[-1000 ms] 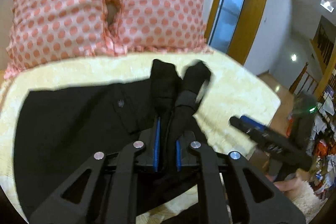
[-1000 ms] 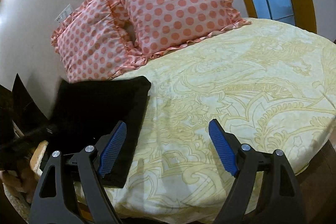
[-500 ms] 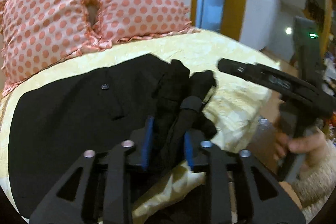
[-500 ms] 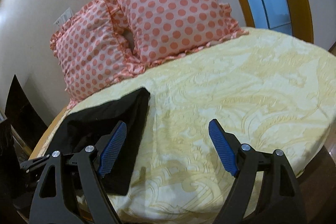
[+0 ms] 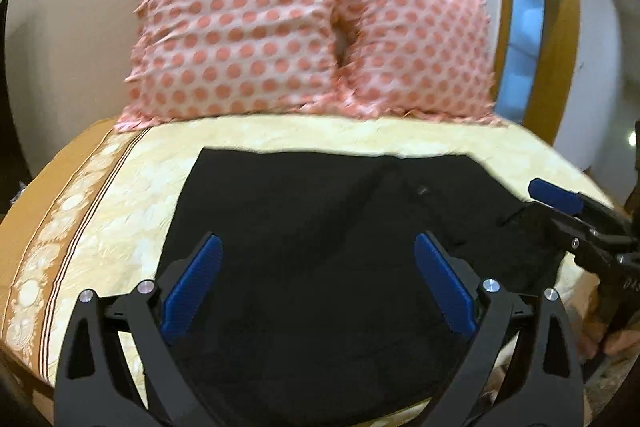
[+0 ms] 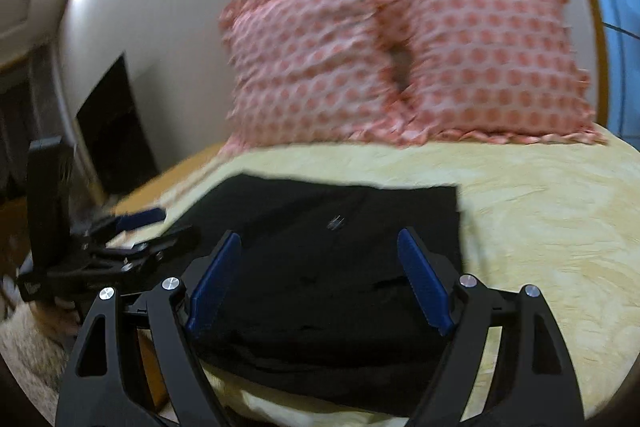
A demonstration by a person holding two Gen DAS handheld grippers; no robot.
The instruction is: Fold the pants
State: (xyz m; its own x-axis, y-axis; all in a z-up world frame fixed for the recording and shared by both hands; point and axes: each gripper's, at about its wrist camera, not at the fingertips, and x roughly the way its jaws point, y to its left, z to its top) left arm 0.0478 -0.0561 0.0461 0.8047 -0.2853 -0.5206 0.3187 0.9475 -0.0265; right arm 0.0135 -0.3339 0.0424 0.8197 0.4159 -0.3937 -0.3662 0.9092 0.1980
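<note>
The left gripper (image 5: 316,283) had just let go: its jaws, clamped on a bunched fold of the black pants (image 5: 328,227) a second earlier, had swung wide and empty. The pants lay flat on the yellow bedspread (image 5: 120,195), so that fold looked done. The right gripper (image 6: 318,281) hovered wide and empty. Bare bedspread beyond the right edge left room; the polka-dot pillows (image 5: 304,35) sat well behind.

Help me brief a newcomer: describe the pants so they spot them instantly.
Find the bed with the pale yellow patterned bedspread and two pink polka-dot pillows. In front of the pillows lie the pants, folded flat. They are the only plain black cloth there.
</note>
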